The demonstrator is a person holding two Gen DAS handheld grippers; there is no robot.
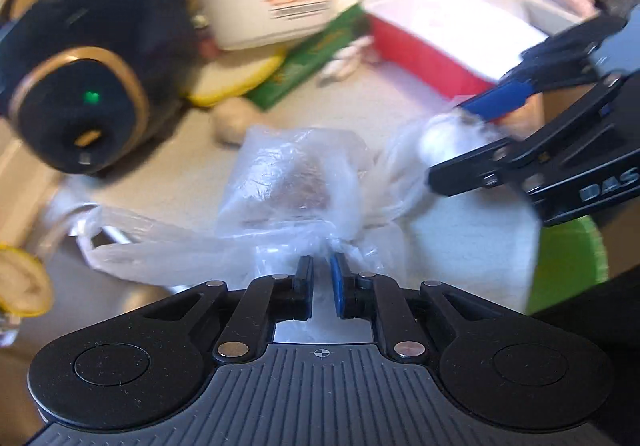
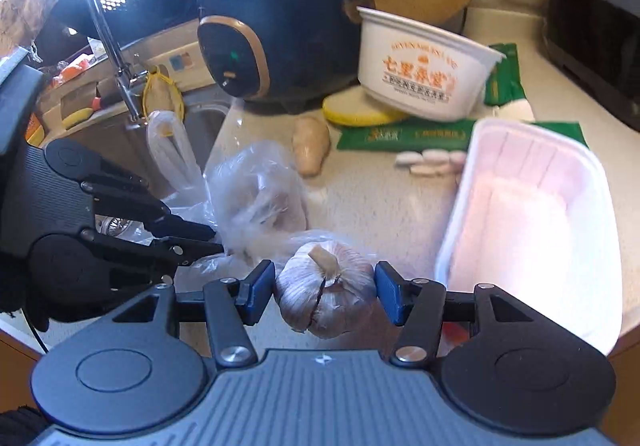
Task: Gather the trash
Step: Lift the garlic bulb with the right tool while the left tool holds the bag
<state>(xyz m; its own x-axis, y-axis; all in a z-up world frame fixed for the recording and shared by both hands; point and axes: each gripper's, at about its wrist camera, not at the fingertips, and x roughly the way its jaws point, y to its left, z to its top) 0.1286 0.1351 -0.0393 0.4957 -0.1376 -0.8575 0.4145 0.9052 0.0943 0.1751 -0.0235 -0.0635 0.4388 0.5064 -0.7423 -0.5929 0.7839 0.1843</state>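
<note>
A crumpled clear plastic bag point(image 1: 288, 182) lies on the pale counter, near the sink edge. My left gripper point(image 1: 322, 270) sits at its near end, the pads a narrow gap apart with bag film lying between them. In the right wrist view the left gripper point(image 2: 216, 240) comes in from the left, tips against the plastic bag point(image 2: 256, 198). My right gripper point(image 2: 325, 292) is shut on a whole garlic bulb point(image 2: 326, 302), held just right of the bag. The left wrist view shows the right gripper point(image 1: 444, 140) entering from the right with the garlic bulb point(image 1: 434, 136) in its jaws.
A white paper bowl point(image 2: 416, 74) leans on a yellow lid beside a black rice cooker point(image 2: 276, 38). A white-and-red tray point(image 2: 528, 226) stands at the right. Green packets point(image 2: 400, 136), a ginger piece point(image 2: 310, 144) and white pills lie between. The sink point(image 2: 200, 118) and faucet point(image 2: 104, 34) are at the left.
</note>
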